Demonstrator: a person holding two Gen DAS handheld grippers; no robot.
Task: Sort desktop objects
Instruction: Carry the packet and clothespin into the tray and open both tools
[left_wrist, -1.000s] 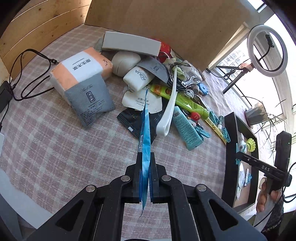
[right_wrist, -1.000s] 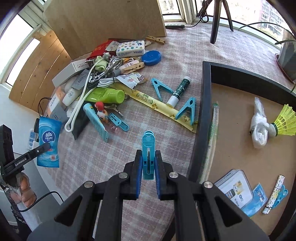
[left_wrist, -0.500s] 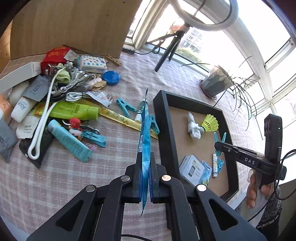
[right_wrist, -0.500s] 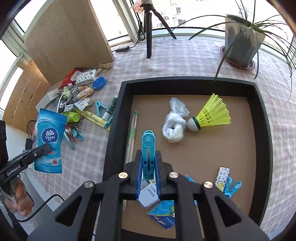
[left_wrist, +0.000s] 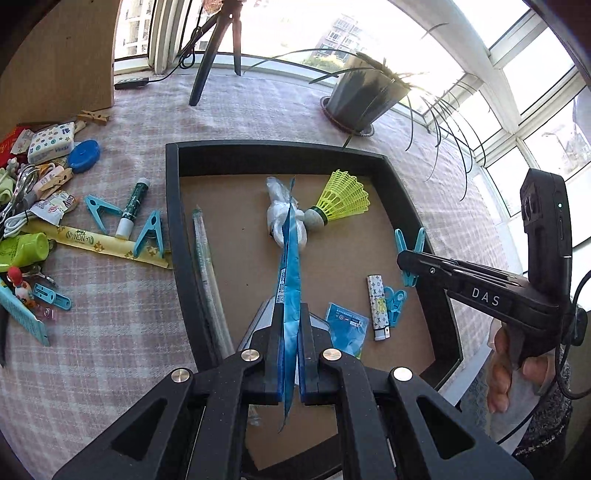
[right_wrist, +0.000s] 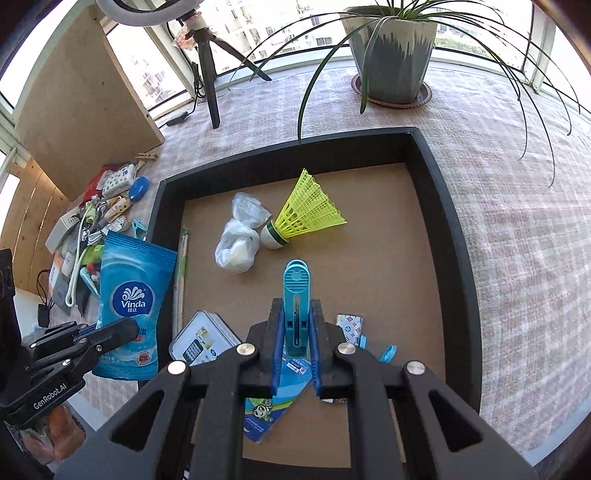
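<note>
While the left gripper (left_wrist: 290, 354) pinches a soft, light blue Vinda tissue packet (right_wrist: 129, 306) by its edge over the black wooden tray (right_wrist: 458, 236), the right gripper (right_wrist: 295, 345) clamps a stiff turquoise plastic clothes peg (right_wrist: 295, 291), seemingly mid-body, pointing toward twelve o'clock.

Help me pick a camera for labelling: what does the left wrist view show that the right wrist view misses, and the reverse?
Left wrist only: the lighter whole, and two blue clips beside the tray. Right wrist only: the Vinda pack face-on, where the left view sees it edge-on, and the blue clip from above. Both: tray, yellow shuttlecock, white bag, plant pot.
</note>
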